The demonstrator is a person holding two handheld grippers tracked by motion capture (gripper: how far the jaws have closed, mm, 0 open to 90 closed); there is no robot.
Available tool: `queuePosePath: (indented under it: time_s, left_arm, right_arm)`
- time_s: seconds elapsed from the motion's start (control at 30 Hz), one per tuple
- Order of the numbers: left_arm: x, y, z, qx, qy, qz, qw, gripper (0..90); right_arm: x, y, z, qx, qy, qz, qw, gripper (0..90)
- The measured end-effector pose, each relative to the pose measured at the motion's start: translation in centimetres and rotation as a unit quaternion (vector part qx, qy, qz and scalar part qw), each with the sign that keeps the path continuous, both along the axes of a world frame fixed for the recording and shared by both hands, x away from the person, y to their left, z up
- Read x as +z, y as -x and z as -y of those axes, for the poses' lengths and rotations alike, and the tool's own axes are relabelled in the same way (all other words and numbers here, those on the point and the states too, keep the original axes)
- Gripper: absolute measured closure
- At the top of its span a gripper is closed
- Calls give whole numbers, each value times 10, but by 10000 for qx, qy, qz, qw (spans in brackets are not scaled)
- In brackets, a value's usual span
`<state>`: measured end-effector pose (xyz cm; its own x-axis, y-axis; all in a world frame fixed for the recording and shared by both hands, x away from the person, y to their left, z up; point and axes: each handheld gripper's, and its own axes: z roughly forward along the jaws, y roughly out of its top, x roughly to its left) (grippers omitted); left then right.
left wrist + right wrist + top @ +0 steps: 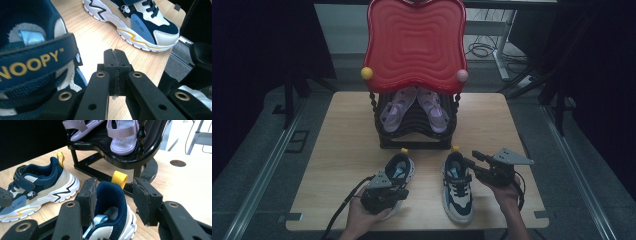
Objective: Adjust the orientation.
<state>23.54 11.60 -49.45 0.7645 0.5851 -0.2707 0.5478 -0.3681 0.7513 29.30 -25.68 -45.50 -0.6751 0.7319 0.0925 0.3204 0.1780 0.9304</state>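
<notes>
While astride sneaker (110, 202), right gripper (115, 200)

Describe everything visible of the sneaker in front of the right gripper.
The right sneaker is a child's shoe in navy mesh with white and cream panels, a blue side patch, white laces under a navy strap and a yellow heel loop. Its chunky white sole carries a yellow zigzag line. It stands upright on the wooden table, heel toward the black shoe rack, toe toward the person. The right gripper has its jaws open on either side of the heel collar; whether they touch it is unclear.
</notes>
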Motion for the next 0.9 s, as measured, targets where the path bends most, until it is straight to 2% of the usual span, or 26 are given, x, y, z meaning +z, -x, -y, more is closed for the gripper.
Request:
queuePosePath:
  time_s: [0.13,0.37,0.5,0.9]
  left_arm:
    - [-4,2,4,11,-112,-66,9999,897]
    - [-9,5,3,30,-189,-231,9996,896]
    - [-13,8,5,23,-357,-231,9991,897]
    - [-18,8,-4,99,-410,-389,9984,897]
  right_arm:
    - [0,0,0,-17,6,-4,10000,546]
    - [0,0,1,-64,32,3,10000,545]
    - [-1,1,0,-65,36,-15,10000,545]
    - [0,1,2,-96,26,12,9999,543]
